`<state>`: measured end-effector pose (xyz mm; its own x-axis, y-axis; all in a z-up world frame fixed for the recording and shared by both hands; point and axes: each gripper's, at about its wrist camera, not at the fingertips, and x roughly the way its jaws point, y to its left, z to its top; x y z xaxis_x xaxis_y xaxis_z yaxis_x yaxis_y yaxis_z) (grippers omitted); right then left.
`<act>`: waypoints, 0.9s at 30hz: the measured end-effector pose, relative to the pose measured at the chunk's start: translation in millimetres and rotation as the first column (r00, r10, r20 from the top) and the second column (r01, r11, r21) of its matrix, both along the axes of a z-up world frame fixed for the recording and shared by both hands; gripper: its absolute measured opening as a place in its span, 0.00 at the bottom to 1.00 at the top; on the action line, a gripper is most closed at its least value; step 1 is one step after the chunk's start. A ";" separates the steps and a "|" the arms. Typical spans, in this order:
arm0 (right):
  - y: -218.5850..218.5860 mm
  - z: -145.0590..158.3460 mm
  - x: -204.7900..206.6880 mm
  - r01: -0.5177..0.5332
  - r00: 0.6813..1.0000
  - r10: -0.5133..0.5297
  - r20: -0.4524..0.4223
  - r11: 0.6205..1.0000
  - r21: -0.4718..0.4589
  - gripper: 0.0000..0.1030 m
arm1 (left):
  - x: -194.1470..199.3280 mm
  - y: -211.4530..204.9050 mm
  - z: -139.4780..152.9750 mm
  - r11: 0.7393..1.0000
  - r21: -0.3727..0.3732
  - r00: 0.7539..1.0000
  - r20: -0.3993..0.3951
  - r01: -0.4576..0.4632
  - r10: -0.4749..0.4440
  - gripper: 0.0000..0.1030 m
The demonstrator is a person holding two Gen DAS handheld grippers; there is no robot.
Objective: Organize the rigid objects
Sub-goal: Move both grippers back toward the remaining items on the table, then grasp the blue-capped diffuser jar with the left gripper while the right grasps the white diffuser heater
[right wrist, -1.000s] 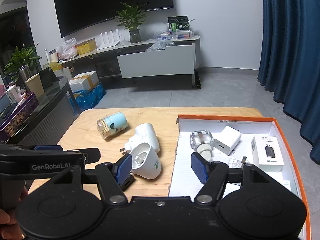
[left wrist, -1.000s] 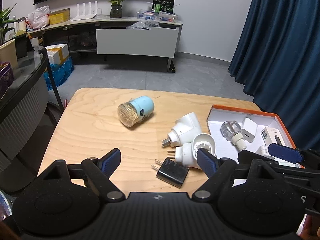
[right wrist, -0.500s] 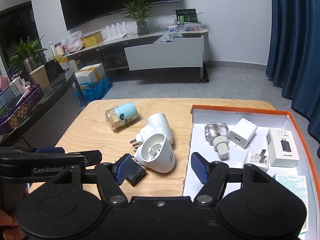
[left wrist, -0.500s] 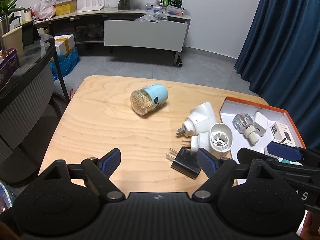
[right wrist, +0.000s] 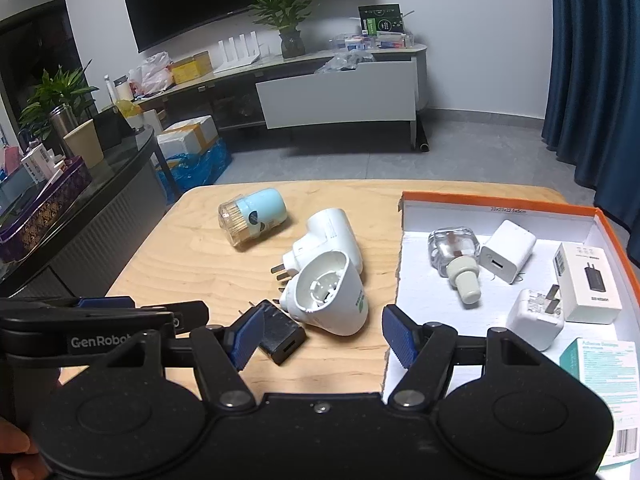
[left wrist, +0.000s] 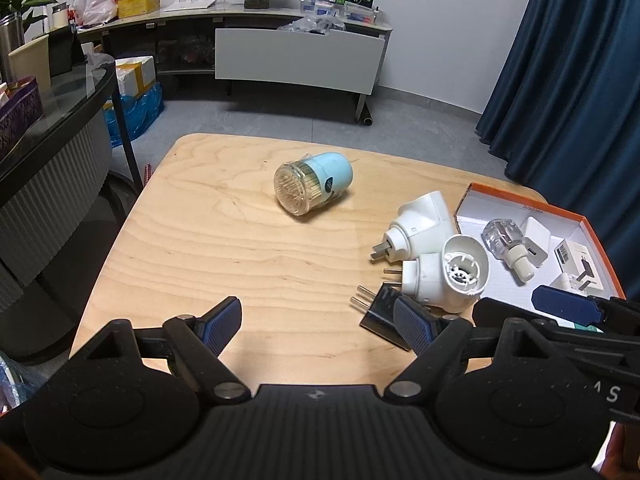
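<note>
Currently both grippers empty, jaws apart: left gripper [left wrist: 318, 326] over bare wood, right gripper [right wrist: 324, 334] just short of the white cone plug-in [right wrist: 330, 294]. Cone lies on its side, open end up, touching a second white plug adapter [right wrist: 326, 240] and a black two-pin charger [right wrist: 280, 336]. Pale blue toothpick jar [left wrist: 314, 188] lies apart, mid-table. Orange-rimmed box [right wrist: 500, 202] at right holds chargers, a clear bottle. Light plywood table [left wrist: 208, 248]; grey floor, blue curtain [left wrist: 568, 64].
</note>
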<state>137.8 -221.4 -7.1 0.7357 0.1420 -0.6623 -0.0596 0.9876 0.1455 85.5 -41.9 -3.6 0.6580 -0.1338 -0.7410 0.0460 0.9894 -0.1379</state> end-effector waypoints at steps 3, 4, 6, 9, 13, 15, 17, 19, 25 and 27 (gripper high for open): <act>-1.4 0.2 -1.3 -0.004 1.000 0.004 0.004 1.000 0.008 0.77 | 7.0 2.8 -2.5 1.000 0.011 1.000 0.004 -0.006 0.006 0.86; -2.5 0.4 -1.8 -0.004 1.000 0.004 0.007 1.000 0.010 0.77 | 10.2 4.0 -2.9 1.000 0.019 1.000 0.009 -0.006 0.006 0.87; -5.2 0.5 -2.5 -0.004 1.000 0.004 0.009 1.000 0.013 0.77 | 18.2 7.5 -3.1 0.999 0.036 1.000 0.026 -0.006 0.005 0.89; -9.5 -0.1 -1.9 0.002 1.000 -0.002 0.009 1.000 0.021 0.77 | 34.7 12.1 -6.1 0.998 0.062 0.997 0.065 0.027 -0.031 0.96; -11.9 0.5 -2.1 -0.004 1.000 0.003 0.019 0.999 0.039 0.77 | 67.0 8.9 -15.4 0.985 0.144 0.992 0.068 0.097 -0.107 0.97; -13.5 0.5 -1.3 -0.006 1.000 0.005 0.020 0.999 0.046 0.77 | 83.4 8.1 -22.5 0.980 0.159 0.989 0.065 0.121 -0.133 0.97; -14.7 -0.4 0.2 -0.008 1.000 0.007 0.019 0.999 0.046 0.77 | 96.9 6.7 -29.2 0.972 0.185 0.983 0.085 0.142 -0.160 0.97; -16.1 -1.6 2.1 -0.008 1.000 0.007 0.017 0.999 0.046 0.77 | 110.0 4.2 -35.9 0.965 0.207 0.978 0.097 0.159 -0.182 0.97; -17.2 -9.5 11.2 -0.010 1.000 0.010 -0.001 0.999 0.050 0.78 | 137.5 0.5 -56.0 0.952 0.233 0.972 0.072 0.201 -0.223 0.96; -15.8 -13.0 15.4 -0.015 1.000 0.015 -0.011 0.998 0.053 0.78 | 137.4 2.5 -58.8 0.957 0.218 0.973 0.086 0.192 -0.215 0.96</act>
